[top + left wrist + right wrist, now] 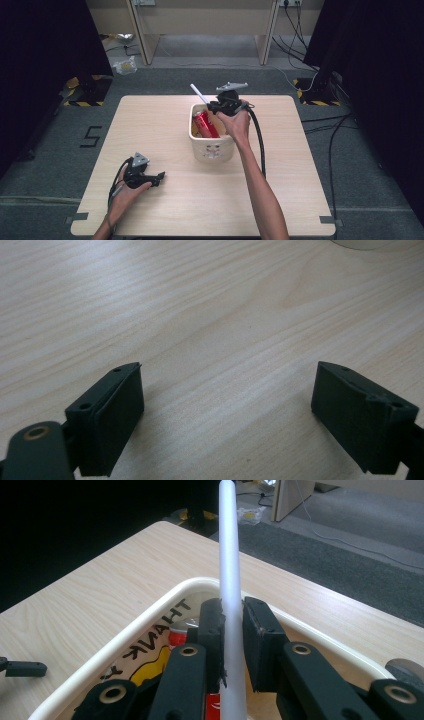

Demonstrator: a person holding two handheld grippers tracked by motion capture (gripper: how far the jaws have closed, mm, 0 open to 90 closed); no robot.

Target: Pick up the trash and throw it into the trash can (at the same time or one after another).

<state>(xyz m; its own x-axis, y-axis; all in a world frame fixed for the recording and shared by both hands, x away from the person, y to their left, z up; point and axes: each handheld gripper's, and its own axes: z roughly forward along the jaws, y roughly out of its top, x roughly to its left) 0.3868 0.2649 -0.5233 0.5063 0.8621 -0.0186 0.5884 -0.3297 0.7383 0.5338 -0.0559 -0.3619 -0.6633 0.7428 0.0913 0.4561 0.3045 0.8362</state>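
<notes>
Right gripper (216,106), jaws clenched on a white tube (231,580), above the far rim of the cream bin (212,147) holding a red can (206,125). Left gripper (227,415), jaws released, over bare bench (280,180) near the near-left edge.

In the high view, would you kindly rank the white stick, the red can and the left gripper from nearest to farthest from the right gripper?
1. White stick, clamped in the right gripper.
2. Red can, in the tub just below it.
3. Left gripper, near the table's front left.
</notes>
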